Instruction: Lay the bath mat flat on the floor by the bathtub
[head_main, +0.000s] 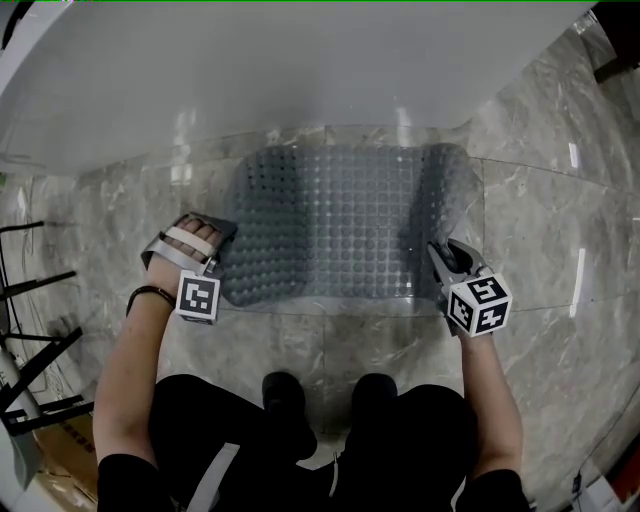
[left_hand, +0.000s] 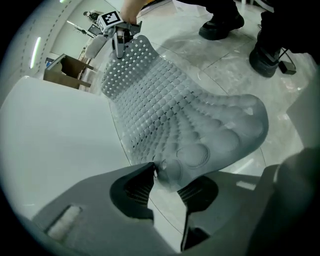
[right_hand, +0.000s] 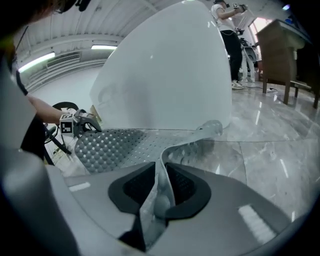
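Note:
The translucent grey studded bath mat (head_main: 345, 225) lies spread on the marble floor against the white bathtub (head_main: 250, 70). Its far right corner curls up a little (right_hand: 212, 127). My left gripper (head_main: 222, 236) is at the mat's near left corner. In the left gripper view its jaws (left_hand: 167, 182) stand wide apart, and the raised corner of the mat (left_hand: 200, 145) only touches one tip. My right gripper (head_main: 445, 258) is at the near right corner. There the mat's edge (right_hand: 161, 185) stands upright between narrowly parted jaws and looks loose.
The person's two black shoes (head_main: 285, 395) stand just behind the mat's near edge. Black stand legs (head_main: 30, 290) and a cardboard box (left_hand: 65, 70) are at the left. A wooden cabinet (right_hand: 280, 50) and another person (right_hand: 232, 40) are far off past the tub.

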